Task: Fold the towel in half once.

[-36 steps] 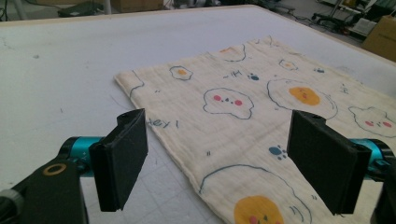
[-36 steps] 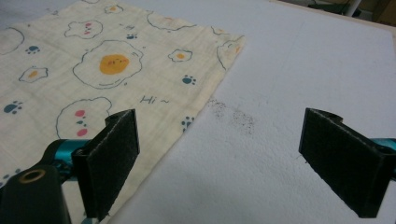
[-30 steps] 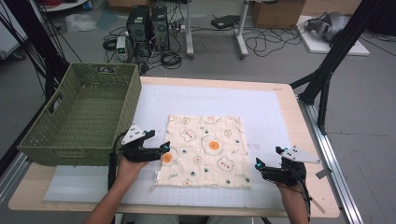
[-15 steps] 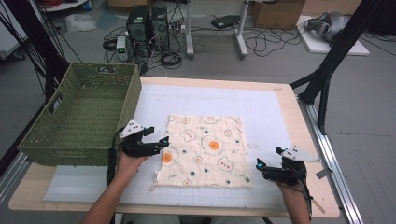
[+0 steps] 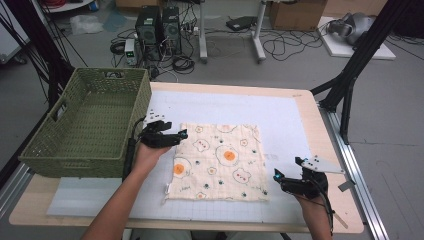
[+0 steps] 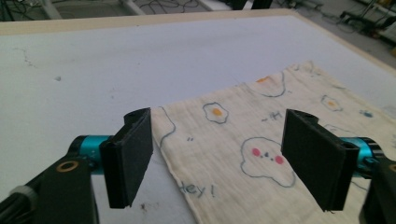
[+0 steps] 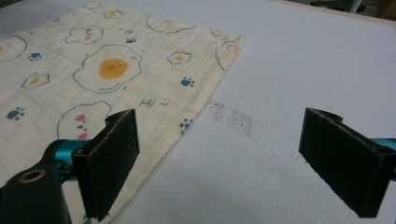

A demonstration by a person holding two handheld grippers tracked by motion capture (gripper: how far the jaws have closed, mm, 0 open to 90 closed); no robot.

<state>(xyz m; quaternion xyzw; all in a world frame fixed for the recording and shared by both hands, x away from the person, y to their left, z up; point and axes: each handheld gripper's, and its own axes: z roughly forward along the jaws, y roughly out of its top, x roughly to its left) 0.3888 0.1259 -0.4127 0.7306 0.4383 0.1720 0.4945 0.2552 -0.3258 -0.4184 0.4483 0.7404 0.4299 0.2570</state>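
A cream cloth (image 5: 220,160) printed with fried eggs and paw marks lies flat on the white mat. My left gripper (image 5: 181,134) hovers at the cloth's far left corner, pointing right. In the left gripper view the cloth's edge (image 6: 243,140) runs under the gap between the jaws of the left gripper (image 6: 222,158). Those jaws have just been closing a little, but they stand open and the pads press on nothing. My right gripper (image 5: 276,176) rests open by the cloth's near right corner. In the right gripper view the cloth (image 7: 93,70) lies beside the left pad of the right gripper (image 7: 229,163), with bare mat between the jaws.
A green woven basket (image 5: 75,150) stands at the table's left, close to my left hand. The white mat (image 5: 280,115) has free room beyond and right of the cloth. The wooden table edge (image 5: 345,175) runs just right of my right gripper.
My left hand has moved away from me along the cloth's left edge to its far left corner, and its jaws have narrowed slightly. The right hand has stayed put.
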